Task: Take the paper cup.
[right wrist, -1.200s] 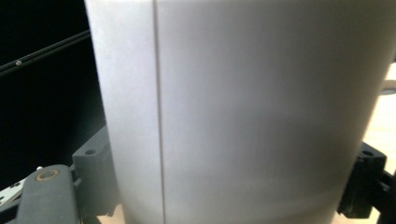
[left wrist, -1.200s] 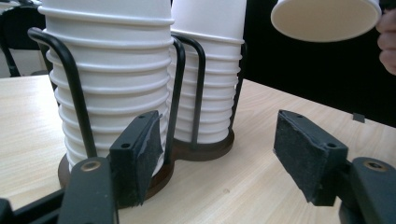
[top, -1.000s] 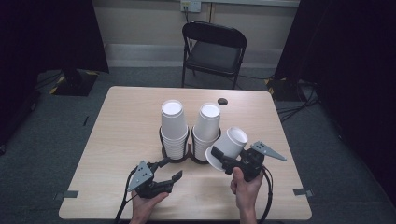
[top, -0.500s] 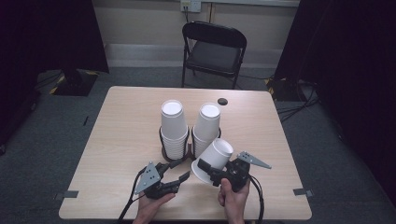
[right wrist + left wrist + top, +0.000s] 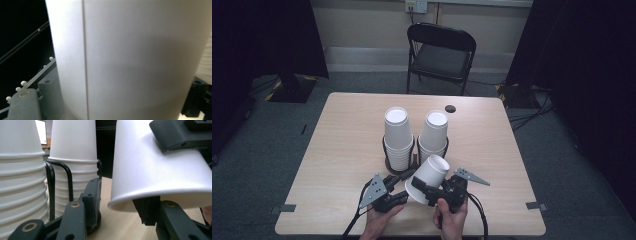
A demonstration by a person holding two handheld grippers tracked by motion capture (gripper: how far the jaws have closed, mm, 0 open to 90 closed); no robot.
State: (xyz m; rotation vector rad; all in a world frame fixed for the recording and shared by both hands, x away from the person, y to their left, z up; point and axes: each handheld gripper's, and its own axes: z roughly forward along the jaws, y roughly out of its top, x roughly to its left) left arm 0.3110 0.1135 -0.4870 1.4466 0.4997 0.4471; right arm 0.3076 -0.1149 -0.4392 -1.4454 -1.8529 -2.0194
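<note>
Down and toward the left gripper (image 5: 404, 181) went the right gripper (image 5: 424, 186) since a second ago, pinching a white cup (image 5: 426, 177) tipped on its side above the table (image 5: 337, 150). Left's jaws have just been closing, with the cup's rim between them, one touching. Two cup stacks (image 5: 398, 135) stand just behind.

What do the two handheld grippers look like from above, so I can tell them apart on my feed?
Both are black and two-jawed. The left gripper and right gripper each carry a grey three-cornered plate and trail a black cable toward the table's near edge. Brass-coloured pivot pins show in the gripper views. The forearms are bare, with no sleeves in view.
</note>
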